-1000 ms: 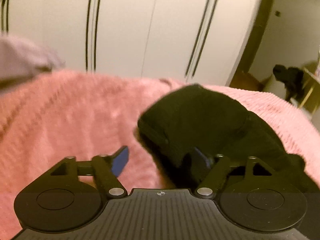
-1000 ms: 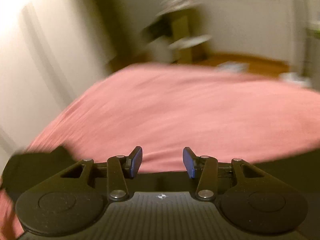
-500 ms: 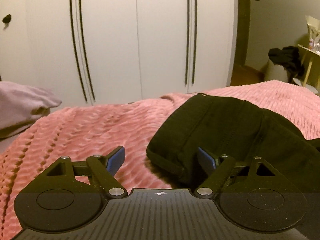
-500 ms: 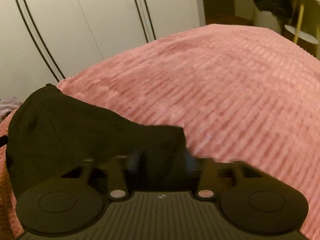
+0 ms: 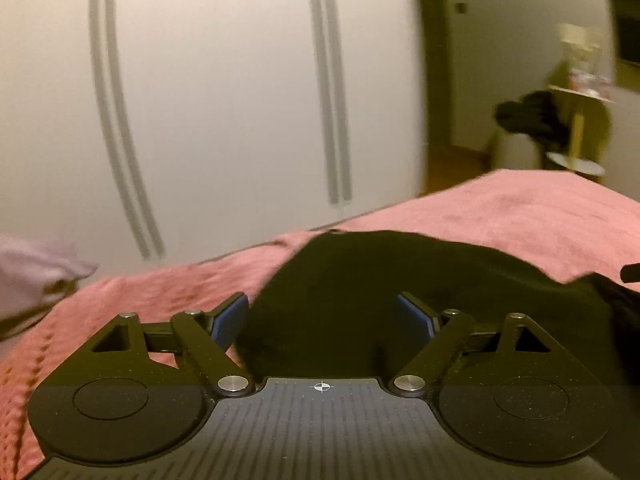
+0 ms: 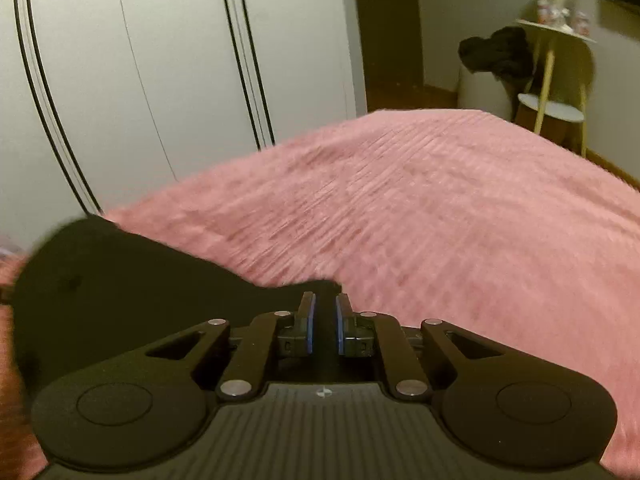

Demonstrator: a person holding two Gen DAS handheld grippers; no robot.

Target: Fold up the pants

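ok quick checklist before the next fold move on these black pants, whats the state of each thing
1. Right gripper shut on the pants: ok, its pads are close together with a dark corner of cloth at the tips.
2. Left gripper gripping: not ok, its fingers stand wide apart with the pants between them, not pinched.
3. How many layers the right gripper holds: cannot tell, the cloth is dark and blurred.
4. Pants lying on the pink bedspread: ok.
5. Room on the bedspread ahead of the right gripper: ok, nothing lies on it there.
6. Pants smooth and aligned: cannot tell, both views are motion-blurred.
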